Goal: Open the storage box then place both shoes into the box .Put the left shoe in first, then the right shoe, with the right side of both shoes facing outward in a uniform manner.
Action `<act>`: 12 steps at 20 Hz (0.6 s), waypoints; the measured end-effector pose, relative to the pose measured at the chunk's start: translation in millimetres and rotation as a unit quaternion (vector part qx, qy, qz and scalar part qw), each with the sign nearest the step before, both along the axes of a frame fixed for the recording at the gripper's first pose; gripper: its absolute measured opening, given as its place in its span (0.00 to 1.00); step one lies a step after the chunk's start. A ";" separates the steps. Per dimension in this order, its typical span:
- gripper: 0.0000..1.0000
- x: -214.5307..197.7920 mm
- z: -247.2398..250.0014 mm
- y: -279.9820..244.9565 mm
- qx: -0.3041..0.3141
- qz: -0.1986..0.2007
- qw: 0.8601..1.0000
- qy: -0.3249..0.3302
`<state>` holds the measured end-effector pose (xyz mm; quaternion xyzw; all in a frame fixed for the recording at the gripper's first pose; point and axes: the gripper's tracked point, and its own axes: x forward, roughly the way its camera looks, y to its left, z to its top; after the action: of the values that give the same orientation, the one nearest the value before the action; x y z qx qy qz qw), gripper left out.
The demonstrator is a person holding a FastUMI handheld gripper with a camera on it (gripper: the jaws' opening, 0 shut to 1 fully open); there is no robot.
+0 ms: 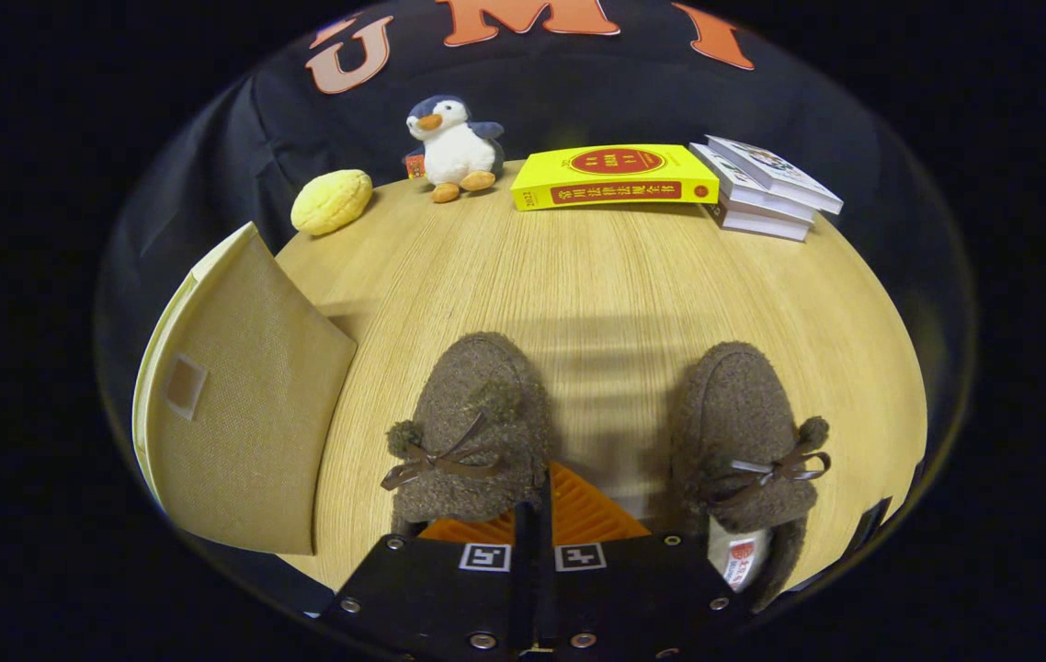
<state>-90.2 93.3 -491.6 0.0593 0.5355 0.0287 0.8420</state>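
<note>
Gripper (537,524) poised between two shoes
Fingers pressed together, empty, between two brown fuzzy slippers (472,432) (744,450) (beige fabric box (238,405) stands leftward).

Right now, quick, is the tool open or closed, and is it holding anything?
Tool: closed, its fingers together with nothing between them, just beside the fuzzy brown left shoe with the pom-pom bow.

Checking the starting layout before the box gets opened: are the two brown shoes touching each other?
Apart. The gripper view shows the left-hand shoe and the right-hand shoe side by side with bare table between them. The gripper is shut, holding nothing.
</note>
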 end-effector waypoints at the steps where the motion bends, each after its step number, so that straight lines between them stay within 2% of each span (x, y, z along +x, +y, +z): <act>1: 0.03 0.7 10.3 3.7 0.006 -0.007 1.000 -0.001; 8: 0.03 19.2 112.2 32.4 0.024 -0.028 0.998 -0.053; 12: 0.03 30.9 163.7 70.3 0.061 -0.045 0.994 -0.083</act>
<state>-59.3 163.6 -327.9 0.1319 0.4581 0.0279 0.8786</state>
